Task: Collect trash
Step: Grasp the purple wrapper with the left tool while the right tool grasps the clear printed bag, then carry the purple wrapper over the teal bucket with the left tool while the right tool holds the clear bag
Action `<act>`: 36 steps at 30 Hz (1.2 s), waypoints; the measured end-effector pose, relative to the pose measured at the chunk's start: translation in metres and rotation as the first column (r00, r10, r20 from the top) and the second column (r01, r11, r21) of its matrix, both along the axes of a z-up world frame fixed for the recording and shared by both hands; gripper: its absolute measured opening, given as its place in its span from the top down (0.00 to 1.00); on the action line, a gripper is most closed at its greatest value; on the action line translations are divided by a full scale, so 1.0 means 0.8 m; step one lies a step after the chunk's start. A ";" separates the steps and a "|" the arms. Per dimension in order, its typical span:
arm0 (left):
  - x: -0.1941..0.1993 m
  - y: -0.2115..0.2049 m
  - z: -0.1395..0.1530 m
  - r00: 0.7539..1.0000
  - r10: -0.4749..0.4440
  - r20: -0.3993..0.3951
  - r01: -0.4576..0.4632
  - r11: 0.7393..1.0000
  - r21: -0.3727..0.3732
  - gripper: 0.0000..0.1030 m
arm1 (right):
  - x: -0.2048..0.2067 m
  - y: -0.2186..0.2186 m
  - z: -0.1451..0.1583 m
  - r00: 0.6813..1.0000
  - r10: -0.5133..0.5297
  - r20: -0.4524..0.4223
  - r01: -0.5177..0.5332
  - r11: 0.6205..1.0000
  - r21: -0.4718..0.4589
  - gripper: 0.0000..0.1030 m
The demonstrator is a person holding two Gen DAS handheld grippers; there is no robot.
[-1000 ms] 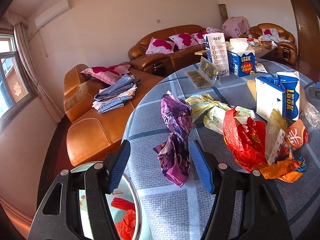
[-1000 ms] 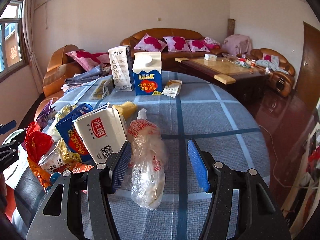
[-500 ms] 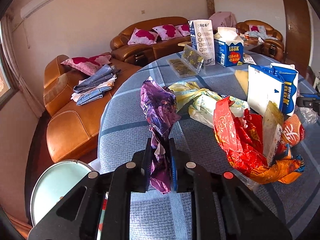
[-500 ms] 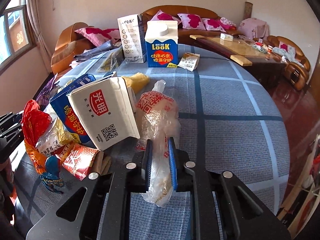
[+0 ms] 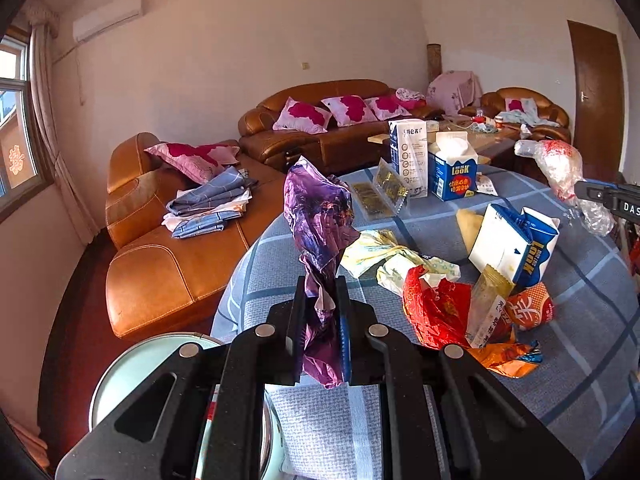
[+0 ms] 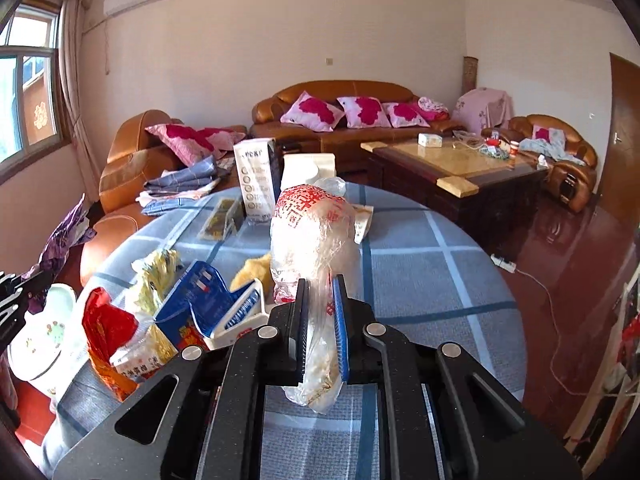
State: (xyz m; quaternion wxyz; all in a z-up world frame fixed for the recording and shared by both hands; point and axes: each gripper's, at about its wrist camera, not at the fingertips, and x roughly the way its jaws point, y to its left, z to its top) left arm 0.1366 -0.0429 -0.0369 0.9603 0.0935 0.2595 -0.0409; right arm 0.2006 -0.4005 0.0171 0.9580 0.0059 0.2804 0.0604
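Left gripper (image 5: pixel 320 312): clamped on purple wrapper (image 5: pixel 318 216), held above the bench's (image 5: pixel 580 320) near-left edge.
Right gripper (image 6: pixel 320 312): clamped on clear plastic bag (image 6: pixel 312 232), raised over open cloth.
Bin (image 5: pixel 132 368): below the bench edge, left.
Clutter: cartons and wrappers at bench's left half.

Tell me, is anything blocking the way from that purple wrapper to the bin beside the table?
Nothing visible does. The left gripper is shut on the purple wrapper, clear of the table. The bin sits just below left, its opening uncovered.
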 end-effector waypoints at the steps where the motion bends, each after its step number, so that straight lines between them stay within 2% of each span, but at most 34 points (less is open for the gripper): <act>1: -0.004 0.002 0.002 1.000 0.012 0.005 -0.012 1.000 0.006 0.88 | -0.003 0.004 0.005 1.000 0.013 0.013 -0.013 1.000 0.005 0.88; 5: -0.014 0.009 0.008 0.997 0.073 0.025 -0.074 0.996 0.054 0.88 | -0.003 0.032 0.017 0.995 0.091 0.051 -0.092 0.995 0.024 0.88; 10: -0.023 0.024 0.011 0.993 0.113 0.027 -0.115 0.992 0.055 0.88 | 0.009 0.077 0.016 0.979 0.192 0.069 -0.194 0.981 0.025 0.88; 20: -0.044 0.068 0.007 0.978 0.207 0.018 -0.208 0.976 0.062 0.87 | 0.016 0.171 0.018 0.919 0.376 0.120 -0.380 0.925 0.018 0.88; 27: -0.057 0.089 0.007 0.968 0.250 0.023 -0.251 0.965 0.074 0.87 | 0.010 0.217 0.013 0.883 0.452 0.129 -0.456 0.890 -0.004 0.88; 36: -0.063 0.096 0.004 0.959 0.282 0.023 -0.283 0.953 0.104 0.87 | 0.015 0.243 0.001 0.862 0.494 0.116 -0.496 0.868 -0.014 0.88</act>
